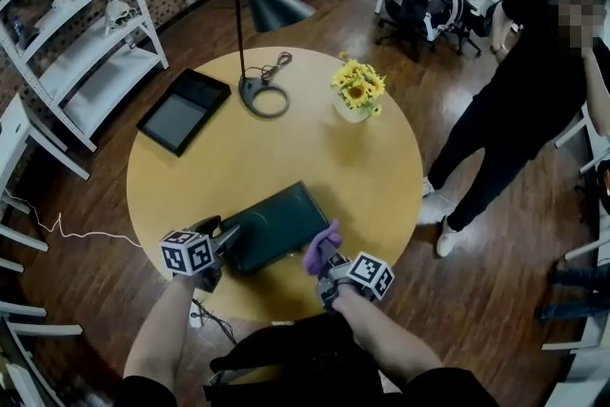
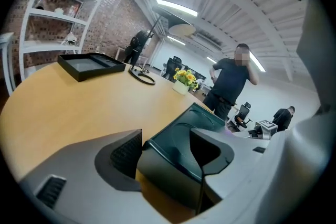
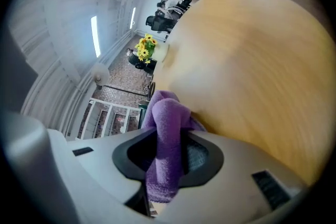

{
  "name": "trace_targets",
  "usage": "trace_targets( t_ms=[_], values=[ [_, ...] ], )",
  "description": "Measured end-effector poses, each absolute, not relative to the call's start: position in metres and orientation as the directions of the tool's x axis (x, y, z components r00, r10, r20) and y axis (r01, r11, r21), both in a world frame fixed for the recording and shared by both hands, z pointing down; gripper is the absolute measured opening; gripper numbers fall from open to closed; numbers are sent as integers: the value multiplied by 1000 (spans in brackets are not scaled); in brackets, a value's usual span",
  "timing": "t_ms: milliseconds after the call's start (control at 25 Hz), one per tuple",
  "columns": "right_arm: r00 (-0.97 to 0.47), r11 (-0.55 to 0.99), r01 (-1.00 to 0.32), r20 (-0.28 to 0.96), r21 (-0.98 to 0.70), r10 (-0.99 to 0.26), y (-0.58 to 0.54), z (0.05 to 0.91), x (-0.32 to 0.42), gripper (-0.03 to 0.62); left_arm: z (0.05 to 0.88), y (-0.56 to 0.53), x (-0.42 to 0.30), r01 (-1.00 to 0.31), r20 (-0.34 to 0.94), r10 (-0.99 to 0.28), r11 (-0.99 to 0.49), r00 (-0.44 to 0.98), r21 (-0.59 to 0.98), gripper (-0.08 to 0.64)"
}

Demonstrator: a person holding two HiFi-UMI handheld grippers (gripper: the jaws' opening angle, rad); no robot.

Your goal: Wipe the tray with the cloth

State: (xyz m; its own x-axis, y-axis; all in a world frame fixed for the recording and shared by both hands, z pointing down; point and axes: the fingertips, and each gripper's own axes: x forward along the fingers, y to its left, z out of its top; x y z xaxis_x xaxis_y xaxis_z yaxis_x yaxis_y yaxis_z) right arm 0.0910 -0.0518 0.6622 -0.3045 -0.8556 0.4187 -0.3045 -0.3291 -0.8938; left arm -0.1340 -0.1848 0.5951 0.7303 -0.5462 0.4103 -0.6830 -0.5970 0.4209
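Observation:
A dark green tray [image 1: 281, 222] lies on the round yellow table [image 1: 315, 157] near its front edge. My left gripper [image 1: 225, 241] is shut on the tray's near left corner. In the left gripper view the tray [image 2: 207, 119] has its wall clamped between the jaws of the left gripper [image 2: 165, 153], one finger outside and one inside. My right gripper [image 1: 328, 266] is off the tray's right end, shut on a purple cloth [image 1: 321, 250]. The right gripper view shows the cloth [image 3: 166, 115] bunched and sticking out between the jaws of the right gripper [image 3: 169, 153], just above the tabletop.
A second, black tray [image 1: 184, 110] lies at the table's far left. A black desk lamp [image 1: 264, 14] stands at the back and a vase of yellow flowers [image 1: 356, 91] to its right. A person [image 1: 519, 100] stands right of the table. White shelves [image 1: 81, 43] line the left wall.

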Motion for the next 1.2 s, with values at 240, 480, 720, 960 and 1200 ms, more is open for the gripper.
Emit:
trace_targets(
  t_ms=[240, 480, 720, 960, 1200],
  values=[
    [-266, -382, -332, 474, -862, -839, -69, 654, 81, 101, 594, -168, -130, -641, 424, -486, -644, 764, 417, 278],
    [-328, -285, -500, 483, -818, -812, -107, 649, 105, 101, 592, -119, -116, -573, 419, -404, -681, 813, 455, 278],
    [-338, -255, -522, 471, -814, -814, -127, 653, 124, 101, 590, -69, -92, -502, 390, -332, -699, 859, 510, 278],
    [-405, -208, -559, 484, -802, -776, -150, 655, 129, 101, 594, -44, -68, -451, 412, -242, -706, 878, 546, 278],
    [-425, -190, -471, 411, -861, -806, -119, 666, 117, 100, 596, -42, -67, -483, 443, -268, -719, 856, 499, 258]
  ],
)
